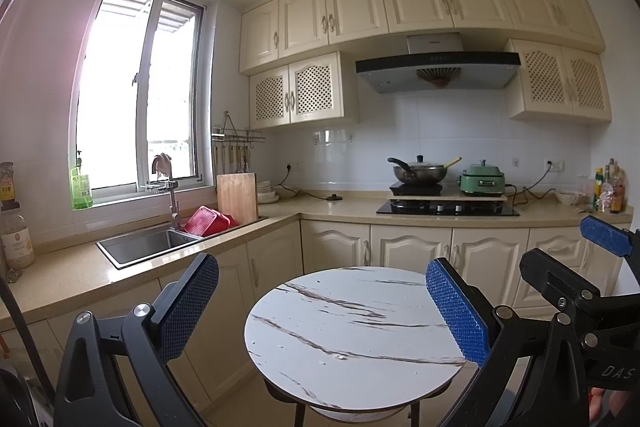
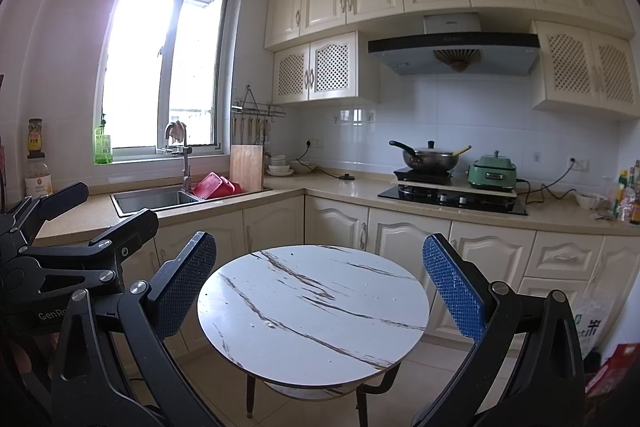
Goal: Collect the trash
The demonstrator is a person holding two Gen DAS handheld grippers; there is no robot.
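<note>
Two black hand-held grippers with blue mesh pads are raised side by side in front of a round white marble-patterned counter [image 1: 352, 331] on dark legs, and both sets of jaws stand wide apart with nothing between them. The left gripper [image 1: 320, 307] frames the round top from its own camera; the right gripper [image 2: 320, 291] does the same from its view, and part of it shows at the right edge of the left camera.

No trash can be made out on the round top: its surface looks bare save for a few tiny specks, too small to tell whether they are crumbs or marks in the pattern. The task's thing is therefore not located in these views. A white printed bag [image 2: 588, 323] stands on the floor at the far right beside the cream lower cabinets, and something red sits in the corner below it, but whether either counts as trash I cannot tell.

My reading is that the task is in its opening, searching step, with nothing gripped and no bin in sight. The next move calls for turning the cameras to sweep the floor and the long beige kitchen worktop [image 1: 340, 207] by the steel sink [image 1: 148, 243], to find a piece of litter and then bring one open gripper over it.
</note>
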